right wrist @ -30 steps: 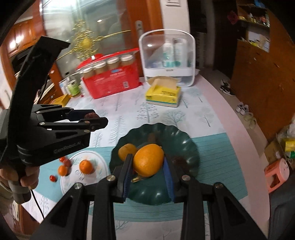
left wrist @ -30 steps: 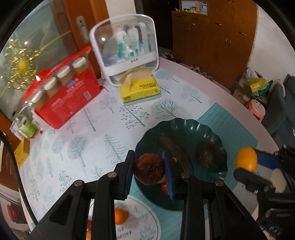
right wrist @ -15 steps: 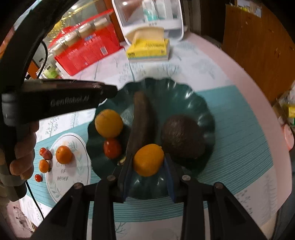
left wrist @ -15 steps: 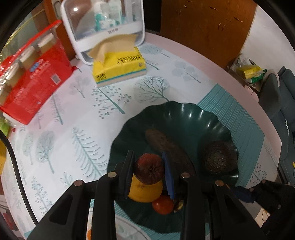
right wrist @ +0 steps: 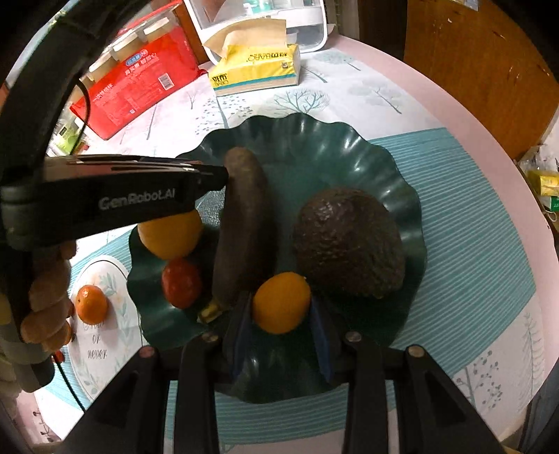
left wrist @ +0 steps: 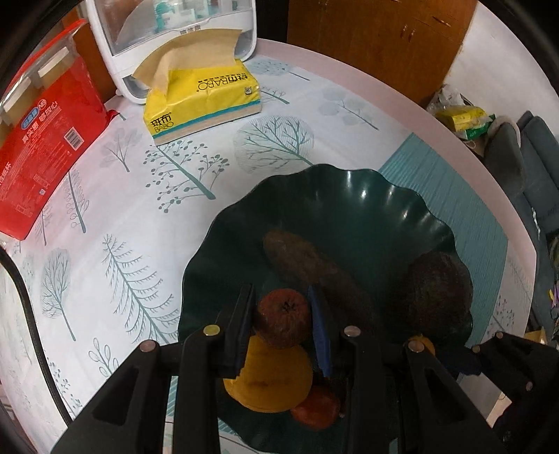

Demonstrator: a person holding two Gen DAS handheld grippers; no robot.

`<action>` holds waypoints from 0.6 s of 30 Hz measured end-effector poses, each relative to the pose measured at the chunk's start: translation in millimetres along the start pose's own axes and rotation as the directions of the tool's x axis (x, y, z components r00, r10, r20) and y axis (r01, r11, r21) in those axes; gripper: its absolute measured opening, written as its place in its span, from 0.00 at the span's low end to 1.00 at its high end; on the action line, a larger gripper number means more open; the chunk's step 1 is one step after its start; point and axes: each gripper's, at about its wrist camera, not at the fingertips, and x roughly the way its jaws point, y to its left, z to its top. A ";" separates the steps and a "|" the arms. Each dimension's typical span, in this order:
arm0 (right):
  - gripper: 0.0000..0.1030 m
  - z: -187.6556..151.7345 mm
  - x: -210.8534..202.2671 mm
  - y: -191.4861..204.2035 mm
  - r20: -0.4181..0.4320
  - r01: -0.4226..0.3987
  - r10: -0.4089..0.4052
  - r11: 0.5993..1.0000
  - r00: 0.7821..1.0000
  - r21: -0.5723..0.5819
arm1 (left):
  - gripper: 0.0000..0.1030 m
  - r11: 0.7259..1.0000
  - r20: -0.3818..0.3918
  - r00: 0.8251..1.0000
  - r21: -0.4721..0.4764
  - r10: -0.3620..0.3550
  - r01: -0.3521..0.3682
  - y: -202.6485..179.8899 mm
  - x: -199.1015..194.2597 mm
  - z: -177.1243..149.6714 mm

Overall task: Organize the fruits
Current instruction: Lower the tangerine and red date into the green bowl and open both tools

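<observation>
Gripping a reddish-brown fruit (left wrist: 283,323) between its pads, our left claw (left wrist: 282,326) hangs over the near-left part of the dark green bowl (left wrist: 367,195). Directly beneath that fruit we see a large orange (left wrist: 276,379) and, just beside it, a small red fruit (left wrist: 316,407), both lying in the bowl.

Our right claw (right wrist: 281,307) is clamped on a small orange fruit (right wrist: 281,303) low over the near side of the same bowl, between the stem end of a blackened banana (right wrist: 242,223) and a dark avocado (right wrist: 349,244). We cannot tell whether the small orange touches the bowl's floor. The banana lies lengthwise through the middle of the bowl; the avocado sits to its right.

From the right wrist view, the left claw reaches across the bowl's left rim, partly covering the large orange. On the worktop (right wrist: 367,94), left of the bowl, a white plate (right wrist: 104,345) carries a tangerine (right wrist: 91,304). Farther back stand a yellow tissue pack (left wrist: 202,97), a red package (left wrist: 45,146) and a white storage case (left wrist: 174,31).
</observation>
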 end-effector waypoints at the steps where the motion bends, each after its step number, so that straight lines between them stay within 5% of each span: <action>1: 0.33 0.1 -0.1 0.1 0.002 0.001 -0.001 1.000 1.000 0.005 | 0.29 1.000 -0.002 1.000 0.003 0.002 -0.002 0.3 -0.9 -0.7; 5: 0.33 0.1 -1.2 1.1 0.001 0.012 -0.012 1.000 1.000 0.011 | 0.34 1.000 -0.019 1.000 0.000 -0.001 0.001 3.5 -3.6 -3.6; 7: 0.33 0.7 -1.8 1.5 -0.002 0.003 -0.003 1.000 1.000 0.015 | 0.52 1.000 -0.012 1.000 -0.017 0.005 -0.005 6.0 -7.6 -4.2; 10: 0.33 -1.4 -7.5 2.9 0.006 -0.016 0.016 1.000 1.000 0.019 | 0.62 0.999 0.010 1.000 -0.037 0.012 -0.012 8.2 -15.8 -4.8; 18: 0.39 -8.5 -33.4 6.9 0.064 -0.019 0.019 1.000 0.998 0.008 | 0.73 0.999 0.039 0.998 -0.021 0.051 -0.050 -2.9 -41.7 -12.6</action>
